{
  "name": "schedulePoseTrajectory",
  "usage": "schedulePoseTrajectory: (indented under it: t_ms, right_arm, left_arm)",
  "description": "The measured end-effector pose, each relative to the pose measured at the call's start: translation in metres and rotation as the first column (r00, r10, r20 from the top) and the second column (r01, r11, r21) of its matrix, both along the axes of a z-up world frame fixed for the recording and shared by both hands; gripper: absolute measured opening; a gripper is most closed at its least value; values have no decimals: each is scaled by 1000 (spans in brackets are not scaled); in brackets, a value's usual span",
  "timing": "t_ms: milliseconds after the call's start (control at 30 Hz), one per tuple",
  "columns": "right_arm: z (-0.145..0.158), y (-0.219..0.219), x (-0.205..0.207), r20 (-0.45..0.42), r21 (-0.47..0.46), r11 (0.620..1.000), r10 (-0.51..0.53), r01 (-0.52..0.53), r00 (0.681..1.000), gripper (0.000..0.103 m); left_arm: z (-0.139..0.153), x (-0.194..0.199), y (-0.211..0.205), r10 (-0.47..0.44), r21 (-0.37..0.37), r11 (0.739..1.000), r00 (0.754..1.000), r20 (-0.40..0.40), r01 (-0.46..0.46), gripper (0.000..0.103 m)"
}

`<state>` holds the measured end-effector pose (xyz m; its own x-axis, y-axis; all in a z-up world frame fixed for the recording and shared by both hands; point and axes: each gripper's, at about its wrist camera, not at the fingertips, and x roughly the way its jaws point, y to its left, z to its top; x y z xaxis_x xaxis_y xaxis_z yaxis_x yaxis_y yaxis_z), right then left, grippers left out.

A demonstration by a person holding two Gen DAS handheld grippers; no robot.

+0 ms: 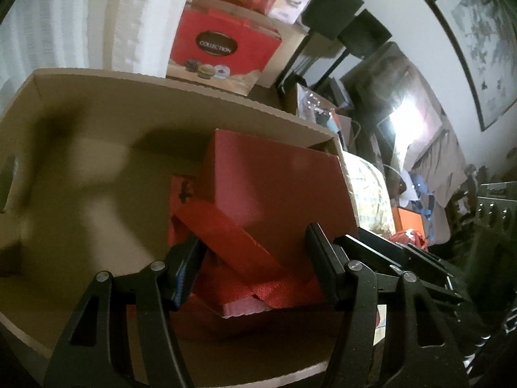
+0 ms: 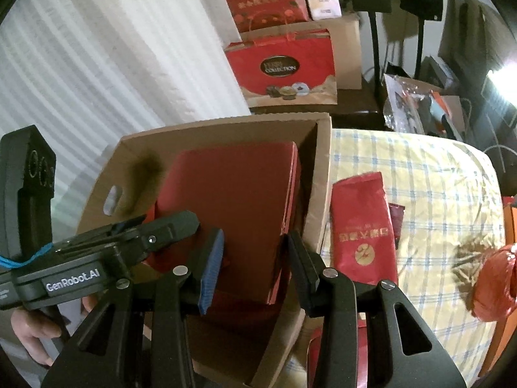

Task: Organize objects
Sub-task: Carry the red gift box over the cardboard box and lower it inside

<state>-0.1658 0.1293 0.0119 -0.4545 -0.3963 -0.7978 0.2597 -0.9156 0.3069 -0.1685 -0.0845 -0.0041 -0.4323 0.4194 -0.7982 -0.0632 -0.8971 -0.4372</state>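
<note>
A red gift box (image 1: pixel 274 181) with a red ribbon strap (image 1: pixel 226 236) across its near end hangs tilted inside an open cardboard box (image 1: pixel 194 95). My left gripper (image 1: pixel 253 265) is shut on that near end, pads against both sides. The right wrist view shows the same red gift box (image 2: pixel 232 200) lying along the right wall of the cardboard box (image 2: pixel 320 168). My right gripper (image 2: pixel 257 268) is shut on its near edge. The left gripper's body (image 2: pixel 74 281) reaches in from the left, a hand (image 2: pixel 29 333) under it.
A red pouch (image 2: pixel 362 226) lies on a checked cloth (image 2: pixel 436 177) right of the cardboard box, with a shiny red bundle (image 2: pixel 494 281) at the far right. Behind stand a red "Collection" bag (image 2: pixel 281 68), more boxes and black stands. The cardboard box's left half holds nothing.
</note>
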Motion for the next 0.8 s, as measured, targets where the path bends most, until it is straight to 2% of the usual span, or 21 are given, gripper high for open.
schedulePoseTrajectory:
  t_ms: [100,300,500,633,800]
  right_arm:
    - [-2,2,2,1,-10,1000,4,-4,1000,42]
    - [-1,3,6,8,-28,999,16,-16,1000,43]
    - [0,-4,8,-8,7,1000,23,-23,1000,44]
    - [15,-7,7,-40,-13,1000,15,-16,999,44]
    - [38,-29,4,-78,-32,998,57,-60,995,44]
  left_arm:
    - [-1,2,3,-13,-18,1000,1000,-7,13,59]
    - [-3,-4,-3,-19,-2,1000,1000,-9,19,60]
    - [0,-6,-5,-16,12,1000,1000,-4,16,59]
    - [16,-2,-11,2,15,1000,999,-47,-2,59]
    - [43,-2,-34,46,4,999,993,-106,-46,59]
